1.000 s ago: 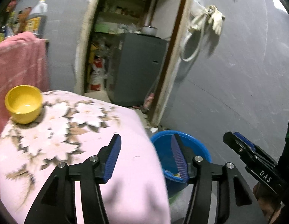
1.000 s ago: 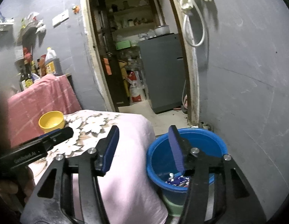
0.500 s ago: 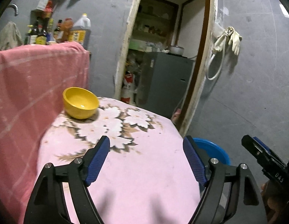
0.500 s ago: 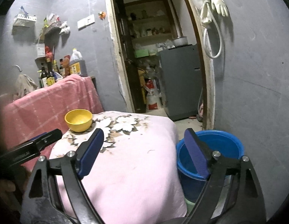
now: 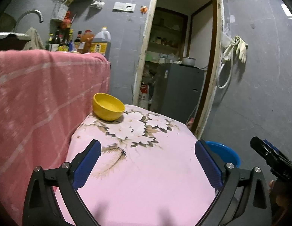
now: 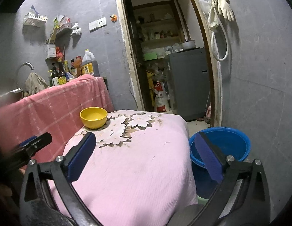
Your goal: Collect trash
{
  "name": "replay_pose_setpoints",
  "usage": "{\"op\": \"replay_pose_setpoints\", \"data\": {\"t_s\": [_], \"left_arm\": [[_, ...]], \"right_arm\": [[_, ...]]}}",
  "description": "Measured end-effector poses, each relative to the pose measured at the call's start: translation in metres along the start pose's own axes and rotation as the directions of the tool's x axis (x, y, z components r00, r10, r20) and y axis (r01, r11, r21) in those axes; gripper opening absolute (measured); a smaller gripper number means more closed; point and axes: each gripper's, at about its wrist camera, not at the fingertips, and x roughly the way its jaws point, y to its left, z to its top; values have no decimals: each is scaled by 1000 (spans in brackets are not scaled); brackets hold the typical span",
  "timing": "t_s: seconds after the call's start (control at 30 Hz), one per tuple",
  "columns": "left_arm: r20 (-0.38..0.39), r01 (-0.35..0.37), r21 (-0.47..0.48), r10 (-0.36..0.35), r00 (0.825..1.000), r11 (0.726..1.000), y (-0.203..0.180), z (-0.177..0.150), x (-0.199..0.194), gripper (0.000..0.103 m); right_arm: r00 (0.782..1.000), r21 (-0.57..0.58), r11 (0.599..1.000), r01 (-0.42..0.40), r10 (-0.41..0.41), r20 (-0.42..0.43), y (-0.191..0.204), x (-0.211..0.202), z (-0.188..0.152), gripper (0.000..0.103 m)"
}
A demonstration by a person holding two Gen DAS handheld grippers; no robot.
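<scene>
Left gripper (image 5: 147,162): fingers (image 5: 87,164) spread wide and widening further, nothing between them; only the pink flowered cloth (image 5: 146,169) of the surface shows in the gap. Gripper held above the near part of the surface, tilted slightly downward.

Right gripper (image 6: 144,156): fingers (image 6: 81,155) spread fully, nothing held. Its right finger overlaps the blue bucket (image 6: 228,143) in the right wrist view; contact cannot be told.

Blue bucket stands on the floor just right of the surface, near the grey wall. Its contents cannot be made out from here. In the left wrist view only a part of its rim (image 5: 224,150) shows past the right edge of the cloth.

No loose trash visible on the flowered cloth. Yellow bowl (image 5: 108,106) sits upright at the far left corner of the surface, next to a pink checked cloth (image 5: 42,94) draped over a higher counter on the left.

Each gripper appears at the edge of the other's view: right one at the right margin (image 5: 272,158), left one at the left margin (image 6: 27,146).

Far side: open doorway with a grey cabinet (image 6: 187,82) inside; bottles (image 6: 70,69) on the left counter; rubber gloves (image 6: 221,9) hung on the right wall.
</scene>
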Motion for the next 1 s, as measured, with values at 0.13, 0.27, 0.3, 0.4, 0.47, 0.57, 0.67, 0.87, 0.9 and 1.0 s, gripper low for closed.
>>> {"op": "replay_pose_setpoints", "data": {"t_s": [0.13, 0.27, 0.3, 0.4, 0.47, 0.57, 0.67, 0.87, 0.9, 1.0], "left_arm": [[5, -33, -12, 33, 999, 999, 11, -10, -14, 98], [24, -64, 7, 64, 998, 998, 17, -21, -27, 98], [28, -71, 13, 71, 997, 997, 17, -24, -31, 98], [40, -91, 30, 90, 995, 995, 18, -34, -40, 98], [54, -106, 37, 104, 993, 994, 22, -42, -47, 98], [64, -128, 41, 125, 990, 991, 26, -53, -54, 98], [65, -150, 24, 148, 987, 988, 34, -63, -59, 98], [69, -168, 22, 166, 984, 986, 38, -74, -66, 98], [74, -169, 23, 167, 983, 985, 39, -76, -67, 98], [84, -175, 18, 173, 981, 984, 40, -79, -69, 98]], "right_arm": [[1000, -22, 1000, 5, -5, 20, 9, -13, -10, 103], [999, -40, 999, 9, -8, 39, 20, -24, -19, 103], [999, -47, 999, 10, -8, 42, 23, -26, -21, 103], [999, -71, 997, 16, -13, 49, 30, -31, -29, 103], [998, -81, 997, 18, -14, 53, 34, -36, -35, 103], [998, -89, 995, 33, -28, 62, 38, -41, -43, 103], [998, -84, 996, 41, -36, 52, 39, -45, -53, 103], [998, -68, 996, 52, -50, 25, 39, -48, -71, 103], [998, -66, 996, 54, -53, 24, 40, -50, -74, 103], [998, -77, 995, 64, -62, 31, 43, -53, -79, 103]]}}
